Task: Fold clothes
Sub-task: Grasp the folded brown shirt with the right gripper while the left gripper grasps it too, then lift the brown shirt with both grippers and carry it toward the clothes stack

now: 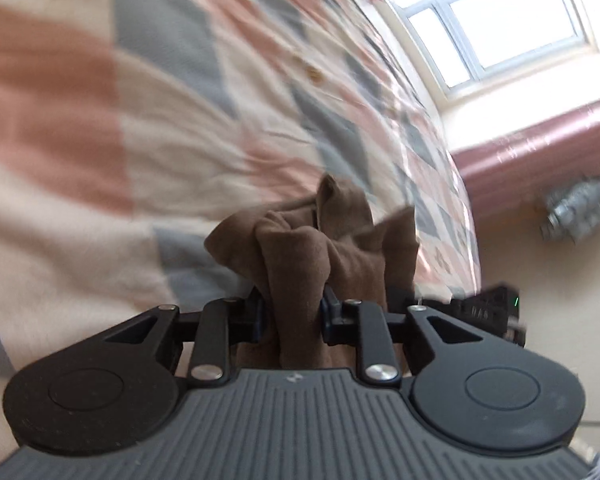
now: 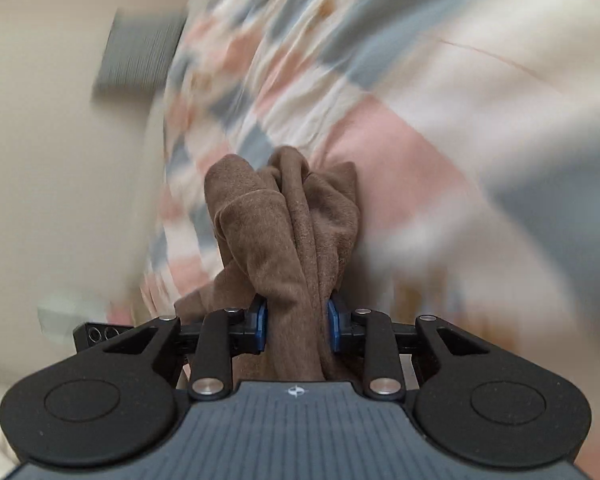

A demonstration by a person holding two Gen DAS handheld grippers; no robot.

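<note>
A brown garment (image 1: 300, 256) is bunched between the fingers of my left gripper (image 1: 294, 312), which is shut on it. The cloth rises in folds in front of the jaws, held above a checked bed cover (image 1: 100, 120). In the right wrist view another bunch of the same brown garment (image 2: 284, 232) stands up from my right gripper (image 2: 296, 326), which is shut on it between its blue pads (image 2: 262, 326). The rest of the garment is hidden below both grippers. Both views are blurred by motion.
The bed cover (image 2: 420, 100) in pink, grey and cream squares fills most of both views. A bright window (image 1: 500, 24) and a pink wall band (image 1: 540, 152) lie to the right. A grey object (image 1: 580, 208) sits on the pale floor. A grey ribbed panel (image 2: 136, 52) shows at left.
</note>
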